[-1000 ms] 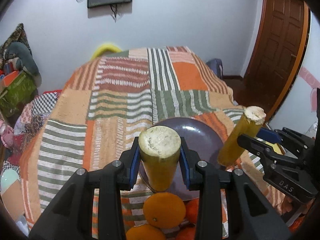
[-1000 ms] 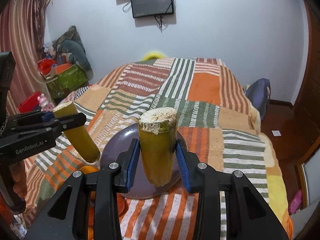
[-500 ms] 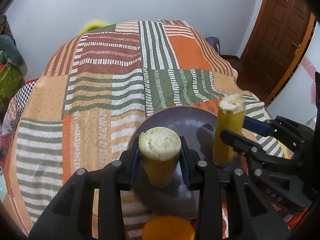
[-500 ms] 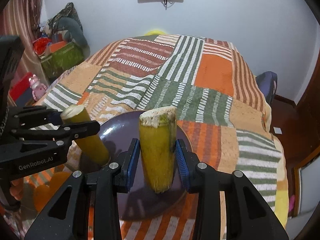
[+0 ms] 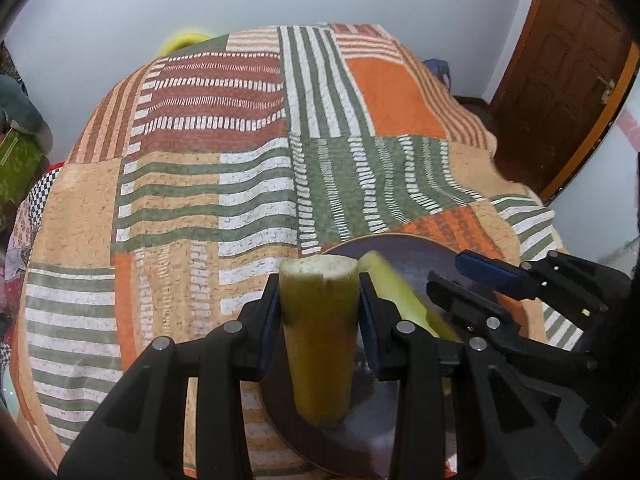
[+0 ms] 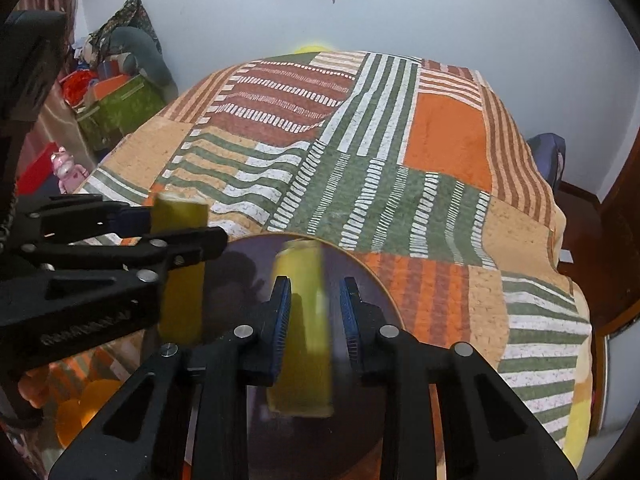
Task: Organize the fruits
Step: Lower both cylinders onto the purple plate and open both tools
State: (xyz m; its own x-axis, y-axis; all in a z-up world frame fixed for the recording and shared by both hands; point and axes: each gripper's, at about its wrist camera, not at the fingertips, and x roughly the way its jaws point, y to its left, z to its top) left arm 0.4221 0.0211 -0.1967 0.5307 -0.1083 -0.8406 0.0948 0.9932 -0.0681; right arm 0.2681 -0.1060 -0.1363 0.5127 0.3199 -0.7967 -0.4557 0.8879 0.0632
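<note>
L gripper [image 5: 319, 312]: blue pads pinched tight on both sides of an upright sugarcane piece [image 5: 319, 340], pale cut end up, lower end over the near part of the dark purple plate [image 5: 416, 248]; can't tell if it touches the plate. In the R wrist view the same gripper [image 6: 188, 236] comes in from the left, clamped on that cane [image 6: 180, 280], which stands over the plate's left edge.

R gripper [image 6: 314, 312]: jaws spread apart, visible gaps btw the blue pads and the second sugarcane piece [image 6: 302, 328] that sits btw them. That piece is motion-blurred, tilted, lower end toward the gripper, over the plate [image 6: 372, 276]. From the L wrist view it lies slanted just right of the held cane, its top end near the L gripper's right pad [image 5: 396, 296]; the R gripper [image 5: 460, 276] sits right of it, fingers wide, not gripping.

Plate rests on a patchwork striped blanket [image 5: 208, 184] stretching ahead of both grippers. Oranges [image 6: 80, 408] lie low-left of the R gripper, under the L gripper's body. Brown door [image 5: 568, 72] far right, ahead.
</note>
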